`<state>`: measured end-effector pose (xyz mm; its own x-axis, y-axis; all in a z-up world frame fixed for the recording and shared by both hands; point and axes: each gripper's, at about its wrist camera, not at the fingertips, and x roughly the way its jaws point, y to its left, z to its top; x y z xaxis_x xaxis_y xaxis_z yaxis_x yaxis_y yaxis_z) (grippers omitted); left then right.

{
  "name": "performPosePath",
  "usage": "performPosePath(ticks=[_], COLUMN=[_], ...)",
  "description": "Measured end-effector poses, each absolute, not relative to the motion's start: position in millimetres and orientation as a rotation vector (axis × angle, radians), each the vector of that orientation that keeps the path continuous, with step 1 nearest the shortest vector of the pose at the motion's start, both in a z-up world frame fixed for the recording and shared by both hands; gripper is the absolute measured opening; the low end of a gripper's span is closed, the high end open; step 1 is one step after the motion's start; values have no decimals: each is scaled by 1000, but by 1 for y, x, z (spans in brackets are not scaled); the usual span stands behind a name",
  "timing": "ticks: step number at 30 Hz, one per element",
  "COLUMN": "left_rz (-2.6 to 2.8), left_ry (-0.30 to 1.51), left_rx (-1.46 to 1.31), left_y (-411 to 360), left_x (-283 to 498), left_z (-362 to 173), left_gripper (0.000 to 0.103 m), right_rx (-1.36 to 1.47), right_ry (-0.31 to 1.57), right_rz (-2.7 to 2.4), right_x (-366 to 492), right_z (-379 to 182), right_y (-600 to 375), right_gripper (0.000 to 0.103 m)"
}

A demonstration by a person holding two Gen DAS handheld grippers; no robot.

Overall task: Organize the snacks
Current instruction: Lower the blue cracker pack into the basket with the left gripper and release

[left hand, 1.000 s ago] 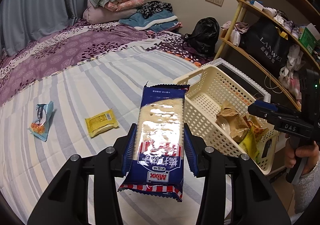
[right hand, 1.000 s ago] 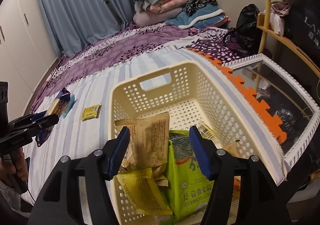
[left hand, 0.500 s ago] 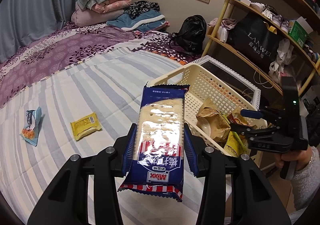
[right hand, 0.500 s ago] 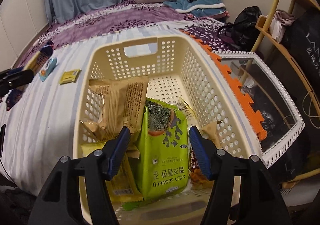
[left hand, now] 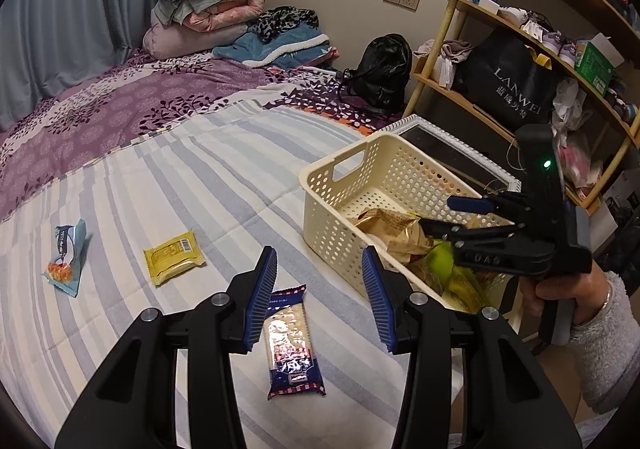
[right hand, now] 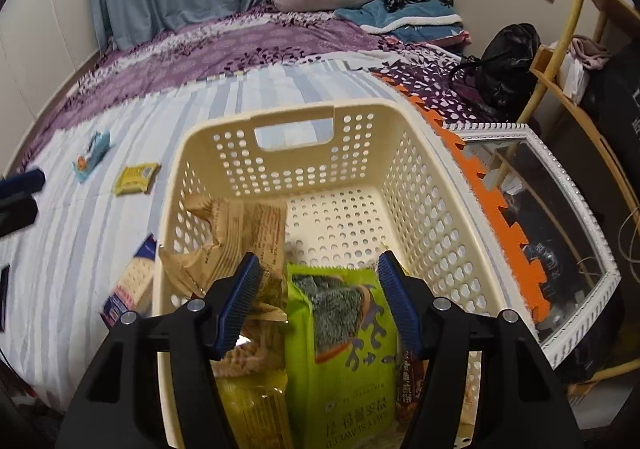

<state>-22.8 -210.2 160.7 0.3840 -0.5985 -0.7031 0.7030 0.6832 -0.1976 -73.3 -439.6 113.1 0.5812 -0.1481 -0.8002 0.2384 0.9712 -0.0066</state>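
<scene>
Both grippers were open and empty: left gripper (left hand: pixel 320 281) hung over the blue cracker pack (left hand: pixel 294 345) lying on the striped bedsheet (left hand: pixel 200 177), right gripper (right hand: pixel 320 297) over the seaweed bag (right hand: pixel 344 345) in the cream basket (right hand: pixel 296 117); yellow packet (left hand: pixel 174 257) nearby.

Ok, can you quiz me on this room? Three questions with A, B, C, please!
1. Where is the blue cracker packet?
A. on a shelf
B. on the floor
C. on the striped bed cover

2. How many snack packets lie on the bed cover outside the basket?
A. one
B. three
C. five

3. How is the left gripper?
A. open, holding nothing
B. shut on a bag
C. shut on a pillow

Answers:
1. C, it lies flat on the stripes.
2. B, the cracker packet, a yellow packet and a light blue packet.
3. A, its jaws stand apart above the cracker packet.
</scene>
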Motion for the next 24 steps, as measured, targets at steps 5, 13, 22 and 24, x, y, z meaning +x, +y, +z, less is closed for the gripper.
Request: performPosePath(ticks=[5, 13, 22, 24], left_rz=[-805, -782, -749, -740], left_ry=[902, 1038, 1095, 1107], left_rx=[140, 166, 198, 200], left_y=[-208, -215, -217, -215], left_x=[-19, -24, -21, -19], left_z=[135, 79, 48, 44], left_gripper=[47, 47, 47, 47], right_rx=[138, 87, 109, 133], right_ry=[860, 927, 983, 969], right_rz=[-233, -119, -178, -200], right_x=[-85, -100, -76, -71], right_z=[123, 124, 104, 106], right_y=[-440, -426, -434, -438], right_gripper=[63, 78, 78, 78])
